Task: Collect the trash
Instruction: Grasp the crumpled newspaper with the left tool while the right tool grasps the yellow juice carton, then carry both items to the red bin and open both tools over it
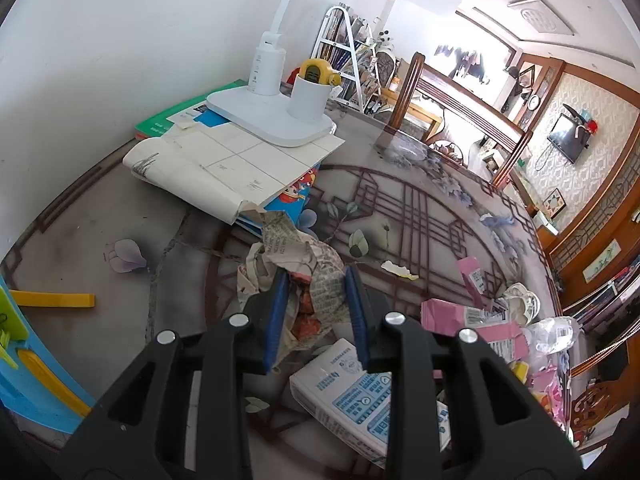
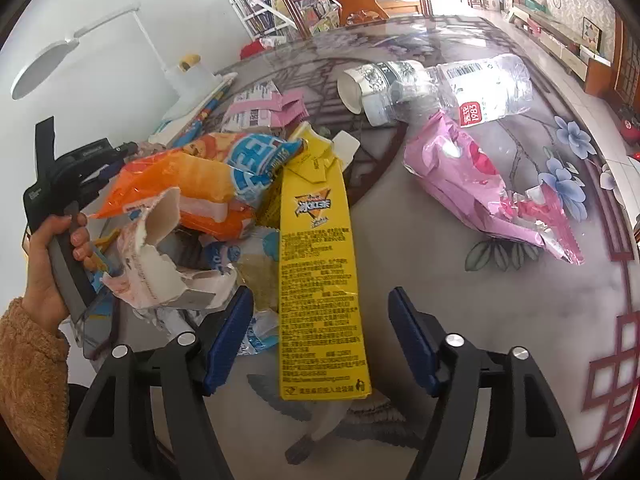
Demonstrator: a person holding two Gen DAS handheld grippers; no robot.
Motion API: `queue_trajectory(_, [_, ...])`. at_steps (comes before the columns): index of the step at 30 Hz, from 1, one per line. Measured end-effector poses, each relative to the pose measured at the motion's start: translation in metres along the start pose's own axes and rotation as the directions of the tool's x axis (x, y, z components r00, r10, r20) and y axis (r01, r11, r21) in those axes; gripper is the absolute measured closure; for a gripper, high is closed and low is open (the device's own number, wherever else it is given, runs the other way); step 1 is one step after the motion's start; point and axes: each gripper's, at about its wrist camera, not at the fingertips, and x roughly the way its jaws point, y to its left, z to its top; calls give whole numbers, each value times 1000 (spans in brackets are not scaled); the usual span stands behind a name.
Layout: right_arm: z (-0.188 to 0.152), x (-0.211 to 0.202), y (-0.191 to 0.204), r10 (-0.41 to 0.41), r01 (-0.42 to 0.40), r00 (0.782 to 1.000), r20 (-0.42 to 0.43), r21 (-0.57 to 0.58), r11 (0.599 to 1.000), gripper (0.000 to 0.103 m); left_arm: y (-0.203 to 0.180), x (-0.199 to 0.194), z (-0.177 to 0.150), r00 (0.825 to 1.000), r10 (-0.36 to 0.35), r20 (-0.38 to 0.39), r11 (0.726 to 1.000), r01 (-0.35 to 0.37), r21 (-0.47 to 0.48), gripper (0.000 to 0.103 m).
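In the left wrist view my left gripper (image 1: 316, 276) is shut on a crumpled newspaper wad (image 1: 304, 256) held between its blue pads, above the patterned table (image 1: 420, 208). A white and blue paper pack (image 1: 352, 396) lies under it. In the right wrist view my right gripper (image 2: 320, 300) is open, with a flattened yellow drink carton (image 2: 316, 276) lying between its fingers on the table. An orange snack bag (image 2: 180, 184), a torn white carton (image 2: 160, 264), a pink wrapper (image 2: 480, 184) and a crushed clear bottle (image 2: 460, 88) lie around it.
A white desk lamp base (image 1: 276, 116) and white cup (image 1: 308, 96) stand on stacked books (image 1: 224, 168) by the wall. Pink cartons (image 1: 472, 320) lie to the right. A yellow strip (image 1: 52, 300) and a blue toy (image 1: 32, 372) sit at left. A paper cup (image 2: 360, 84) lies near the bottle.
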Motion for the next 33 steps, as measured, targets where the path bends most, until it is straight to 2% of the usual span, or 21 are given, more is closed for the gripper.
queue_trajectory(1, [-1, 3, 1, -4, 4, 1000, -16, -5, 1000, 53, 0, 0, 0, 1000, 0, -1, 1000, 0, 1, 75])
queue_trajectory(3, [-2, 6, 3, -7, 7, 999, -42, -19, 1000, 68, 0, 0, 0, 1000, -1, -1, 1000, 1, 2, 75])
queue_trajectory(5, [-3, 2, 6, -18, 17, 999, -27, -39, 999, 68, 0, 0, 0, 1000, 2, 1, 1000, -2, 3, 75])
queue_trajectory(8, [0, -15, 9, -14, 17, 999, 50, -56, 998, 68, 1, -10, 0, 1000, 3, 28, 1000, -2, -15, 75])
queue_trajectory(12, [3, -45, 9, -3, 13, 988, 155, -59, 998, 69, -3, -38, -3, 995, -50, 85, 997, 55, -51, 75])
queue_trajectory(15, [3, -65, 4, 8, 5, 976, 216, -61, 998, 69, -23, -70, -7, 984, -91, 150, 996, 92, 0, 75])
queue_trajectory(18, [4, -81, 2, -11, 34, 962, 272, -81, 996, 69, -48, -113, -19, 961, -156, 229, 988, 147, 56, 75])
queue_trajectory(21, [0, -100, -7, -27, 59, 946, 323, -90, 994, 69, -73, -145, -37, 941, -219, 257, 974, 197, 109, 75])
queue_trajectory(23, [-4, -114, -21, -52, 83, 933, 357, -71, 994, 69, -89, -154, -46, 933, -266, 244, 963, 244, 116, 75])
queue_trajectory(26, [-11, -136, -51, -87, 97, 913, 399, -4, 995, 69, -129, -160, -61, 911, -373, 175, 925, 350, 147, 75])
queue_trajectory(29, [-21, -157, -92, -154, 124, 893, 423, 99, 987, 69, -177, -164, -82, 888, -446, 109, 880, 413, 234, 75])
queue_trajectory(32, [-36, -179, -145, -238, 147, 882, 406, 244, 959, 69, -233, -160, -116, 850, -527, -19, 805, 506, 309, 75])
queue_trajectory(33, [-42, -185, -162, -258, 144, 880, 398, 294, 945, 69, -255, -157, -132, 833, -548, -78, 773, 539, 335, 75])
